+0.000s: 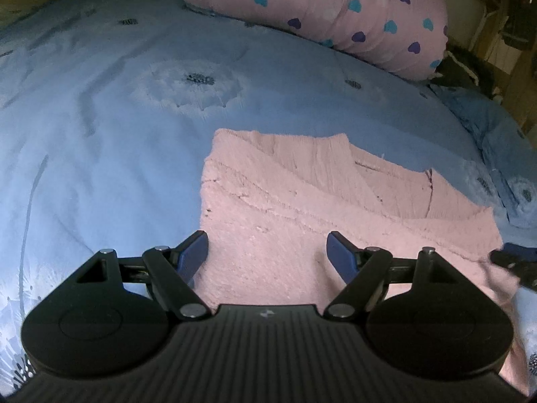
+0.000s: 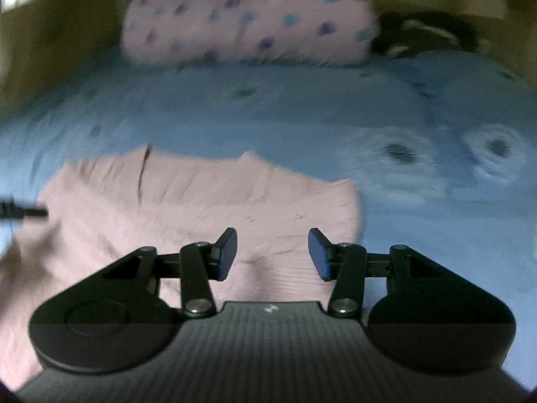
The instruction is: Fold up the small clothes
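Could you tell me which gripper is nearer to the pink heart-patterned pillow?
Neither clearly. The left gripper and right gripper both hover open over the pink garment, with the pillow far beyond both.

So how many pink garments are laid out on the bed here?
1. The pink garment lies flat on the blue bedspread, in front of both grippers. The pink heart-print bundle behind is bedding, not clothing. Others may lie out of view.

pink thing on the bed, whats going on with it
A person is folding a small pink garment on a blue bedspread, with a gripper in each hand. The left gripper and the right gripper are both over the cloth with open jaws, gripping nothing. The garment lies partly folded, and a heart-print pillow sits behind it.
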